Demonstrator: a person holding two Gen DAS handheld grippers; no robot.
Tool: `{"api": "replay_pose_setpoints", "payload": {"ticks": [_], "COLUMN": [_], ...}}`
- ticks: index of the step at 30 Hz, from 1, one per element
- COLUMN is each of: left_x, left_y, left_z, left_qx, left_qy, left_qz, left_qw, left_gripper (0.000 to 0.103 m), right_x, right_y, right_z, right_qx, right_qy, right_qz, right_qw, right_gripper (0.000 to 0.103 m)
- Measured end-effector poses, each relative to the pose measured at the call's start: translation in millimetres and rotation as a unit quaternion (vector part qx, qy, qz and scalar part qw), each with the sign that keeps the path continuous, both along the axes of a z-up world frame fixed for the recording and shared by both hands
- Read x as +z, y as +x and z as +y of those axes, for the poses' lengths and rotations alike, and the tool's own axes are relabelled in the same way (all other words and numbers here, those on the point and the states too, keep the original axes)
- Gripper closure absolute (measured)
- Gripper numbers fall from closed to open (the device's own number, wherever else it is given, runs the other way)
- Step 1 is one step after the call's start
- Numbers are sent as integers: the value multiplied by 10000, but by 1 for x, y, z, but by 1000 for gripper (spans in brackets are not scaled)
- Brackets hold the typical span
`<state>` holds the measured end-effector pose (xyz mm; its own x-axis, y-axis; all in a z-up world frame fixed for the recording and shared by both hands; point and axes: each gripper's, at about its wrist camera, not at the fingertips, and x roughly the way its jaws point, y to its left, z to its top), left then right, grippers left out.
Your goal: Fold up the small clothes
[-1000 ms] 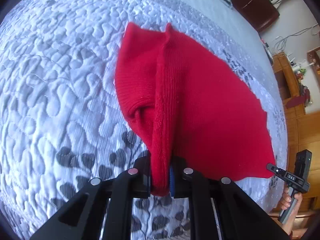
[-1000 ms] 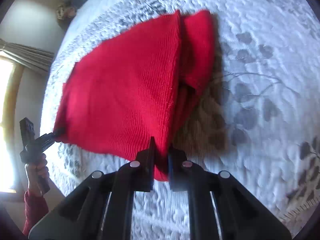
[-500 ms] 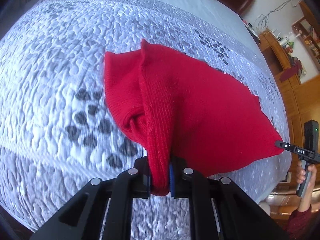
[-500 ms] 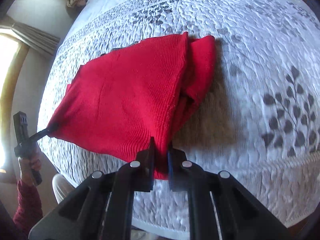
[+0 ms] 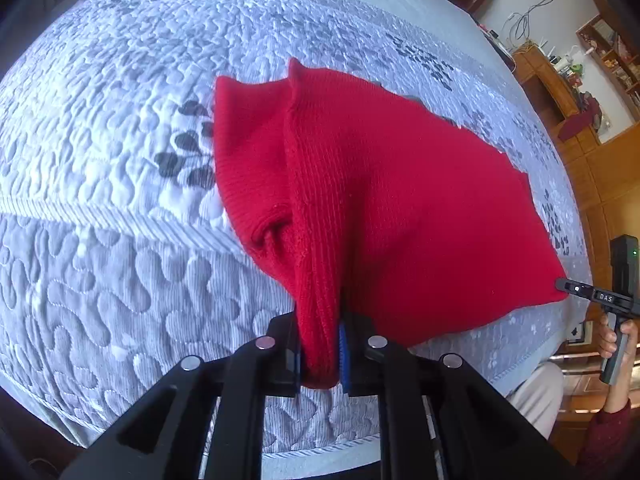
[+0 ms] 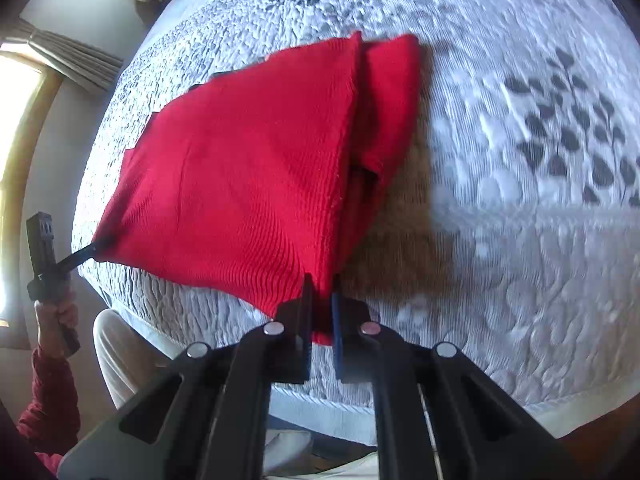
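The left gripper (image 5: pixel 320 354) pinches one corner of the red knit (image 5: pixel 400 208), the right gripper (image 6: pixel 321 320) another. The knit hangs stretched between them (one side bunched) above the quilt (image 5: pixel 100 200), near the bed's edge.

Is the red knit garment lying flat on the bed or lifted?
Lifted: the red knit garment hangs stretched between both hand-held grippers, its far edge trailing on the quilt.

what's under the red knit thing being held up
Under the red knit garment, pinched at two corners by the left tongs and right tongs, lies the grey-patterned quilted bedspread. The patch directly beneath it is covered, so unseen.
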<state>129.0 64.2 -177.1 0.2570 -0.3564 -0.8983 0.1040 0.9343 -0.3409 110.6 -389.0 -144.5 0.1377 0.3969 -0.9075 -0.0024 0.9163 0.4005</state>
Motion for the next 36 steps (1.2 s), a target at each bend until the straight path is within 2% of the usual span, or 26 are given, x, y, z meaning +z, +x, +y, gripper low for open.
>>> {"api": "replay_pose_setpoints", "payload": {"ticks": [4, 7, 10, 11, 12, 13, 14, 16, 19, 23, 25, 28, 30, 34, 36], "left_x": [-24, -36, -33, -31, -28, -23, -16, 1, 30, 38, 29, 6, -8, -26, -35], "left_y": [-3, -3, -6, -6, -6, -6, -5, -3, 17, 71, 99, 139, 158, 181, 188], "left_z": [-10, -11, -14, -13, -12, -9, -5, 1, 11, 1, -8, -27, -35, -44, -49], "left_qx": [-184, -90, -168, -211, -214, -171, -59, 75, 228, 222, 192, 126, 111, 18, -82], "left_qy": [457, 464, 527, 515, 520, 550, 643, 825, 896, 827, 878, 1094, 1319, 1359, 1344], "left_qz": [-11, -68, -142, -125, -73, -19, -27, -225, -623, -695, -630, -542, -532, -418, -359], "left_qw": [9988, 9989, 9984, 9984, 9984, 9983, 9979, 9963, 9938, 9939, 9940, 9924, 9898, 9898, 9902], "left_gripper": [86, 84, 82, 77, 74, 62, 49, 45, 44, 44, 44, 44, 44, 45, 60], "right_x": [-26, -49, -53, -51, -47, -42, -33, -16, 17, 30, 23, -3, -20, -44, -48], "right_y": [-2, 2, 2, 2, 1, 0, -1, -3, 17, 73, 107, 159, 178, 203, 210], "right_z": [4, 10, 12, 13, 13, 12, 11, 12, 4, -2, -3, -4, -5, -11, -12], "right_qx": [43, 73, 80, 106, 102, 100, 119, 197, 120, -14, -98, -206, -245, -333, -379], "right_qy": [-292, -546, -665, -690, -707, -718, -800, -930, -762, -501, -482, -734, -796, -745, -625], "right_qz": [212, 304, 251, 233, 218, 193, 91, -164, -503, -723, -692, -462, -271, -92, -130], "right_qw": [9993, 9980, 9974, 9973, 9972, 9972, 9967, 9953, 9957, 9961, 9964, 9960, 9962, 9966, 9972], "right_gripper": [97, 93, 92, 91, 86, 78, 75, 74, 73, 73, 73, 72, 72, 72, 73]}}
